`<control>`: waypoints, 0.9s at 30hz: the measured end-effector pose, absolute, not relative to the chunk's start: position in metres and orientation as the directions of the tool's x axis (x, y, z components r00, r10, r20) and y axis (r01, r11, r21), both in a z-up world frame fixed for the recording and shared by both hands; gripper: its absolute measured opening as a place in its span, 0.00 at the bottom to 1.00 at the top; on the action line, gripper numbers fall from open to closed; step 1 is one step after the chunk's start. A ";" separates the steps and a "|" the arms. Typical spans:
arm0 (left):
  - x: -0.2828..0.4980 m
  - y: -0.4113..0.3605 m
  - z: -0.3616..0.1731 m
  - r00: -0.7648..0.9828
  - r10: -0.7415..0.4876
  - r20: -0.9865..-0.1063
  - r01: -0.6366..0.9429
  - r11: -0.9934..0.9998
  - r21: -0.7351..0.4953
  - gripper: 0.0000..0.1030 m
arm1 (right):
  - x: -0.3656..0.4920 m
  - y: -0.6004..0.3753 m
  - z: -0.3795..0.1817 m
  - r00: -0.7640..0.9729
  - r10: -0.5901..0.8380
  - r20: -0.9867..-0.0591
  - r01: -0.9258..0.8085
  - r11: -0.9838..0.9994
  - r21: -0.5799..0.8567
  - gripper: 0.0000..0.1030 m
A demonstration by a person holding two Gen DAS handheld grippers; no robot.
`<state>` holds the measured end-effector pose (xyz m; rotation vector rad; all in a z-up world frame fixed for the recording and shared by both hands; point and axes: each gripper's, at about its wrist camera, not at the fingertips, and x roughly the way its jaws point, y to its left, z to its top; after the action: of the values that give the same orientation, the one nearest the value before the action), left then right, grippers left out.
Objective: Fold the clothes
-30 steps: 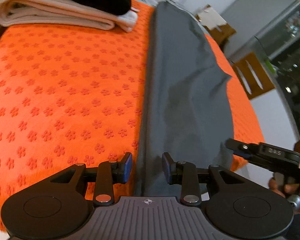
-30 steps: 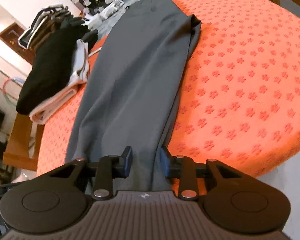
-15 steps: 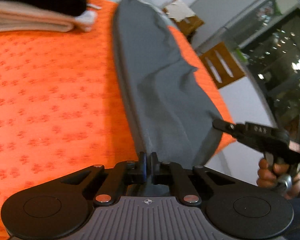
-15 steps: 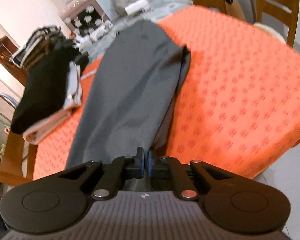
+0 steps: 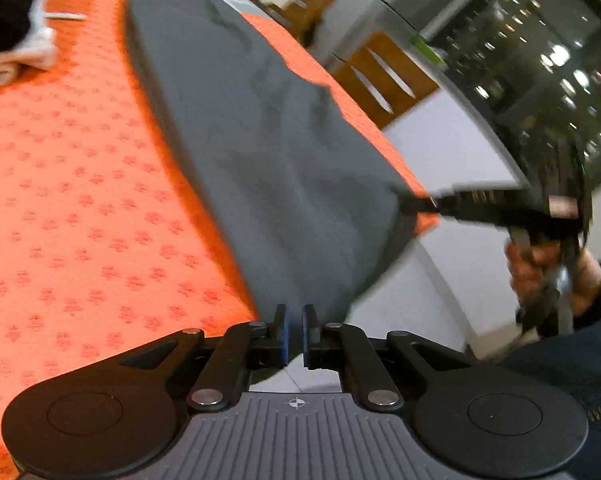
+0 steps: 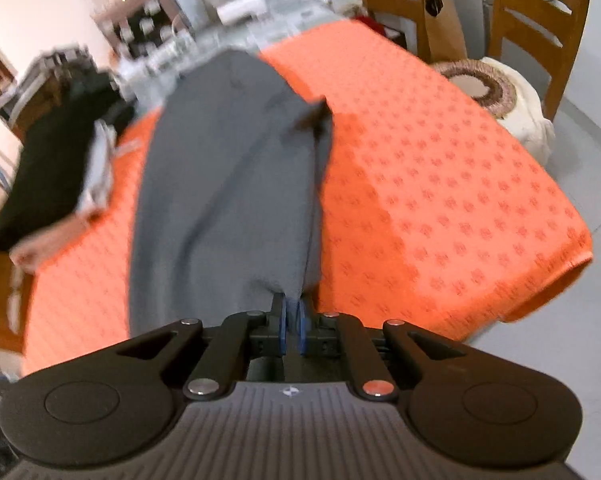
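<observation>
Grey cloth, a long folded garment (image 5: 252, 152), runs down the orange tablecloth (image 5: 68, 208) toward us. Our left gripper (image 5: 294, 334) pinches its near corner off the table edge, blue pads almost together. Our right gripper (image 6: 291, 324) is clenched on the other near corner, so the near hem stretches between both tools, lifted off the table.

One grey garment (image 6: 228, 184), one orange tablecloth (image 6: 440, 184), two claws, two wooden chairs.
</observation>
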<state>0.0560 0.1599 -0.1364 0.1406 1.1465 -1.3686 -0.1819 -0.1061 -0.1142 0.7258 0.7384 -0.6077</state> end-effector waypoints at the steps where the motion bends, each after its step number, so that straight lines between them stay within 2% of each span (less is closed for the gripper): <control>1: 0.059 0.163 -0.135 -0.184 -0.688 -0.702 0.809 0.300 -0.506 0.08 | -0.183 -0.106 -0.116 0.588 -0.245 -0.771 0.712 0.609 0.350 0.11; 6: 0.075 0.160 -0.120 -0.063 -0.699 -0.712 0.834 0.356 -0.423 0.24 | -0.187 -0.104 -0.123 0.555 -0.296 -0.778 0.722 0.636 0.273 0.14; 8: 0.083 0.149 -0.115 -0.025 -0.707 -0.707 0.851 0.355 -0.386 0.36 | -0.187 -0.108 -0.123 0.563 -0.312 -0.766 0.720 0.640 0.268 0.21; 10: 0.088 0.130 -0.112 -0.004 -0.708 -0.706 0.865 0.353 -0.358 0.42 | -0.184 -0.116 -0.124 0.585 -0.320 -0.745 0.713 0.642 0.283 0.35; 16: 0.108 0.051 -0.119 0.084 -0.674 -0.734 0.875 0.403 -0.269 0.44 | -0.163 -0.156 -0.139 0.643 -0.313 -0.699 0.681 0.652 0.335 0.37; 25: 0.138 -0.067 -0.127 0.142 -0.663 -0.735 0.862 0.448 -0.237 0.44 | -0.128 -0.213 -0.186 0.716 -0.197 -0.669 0.617 0.627 0.476 0.36; 26: 0.141 -0.080 -0.126 0.146 -0.664 -0.733 0.870 0.439 -0.225 0.44 | -0.129 -0.215 -0.189 0.728 -0.184 -0.661 0.609 0.618 0.498 0.34; 27: 0.144 -0.093 -0.127 0.151 -0.663 -0.733 0.874 0.436 -0.214 0.44 | -0.129 -0.218 -0.190 0.739 -0.172 -0.651 0.600 0.609 0.519 0.25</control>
<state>0.1439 -0.0934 -0.1275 0.2884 0.8752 -1.1249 -0.1292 -0.2176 -0.1905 0.7998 0.5923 -0.4773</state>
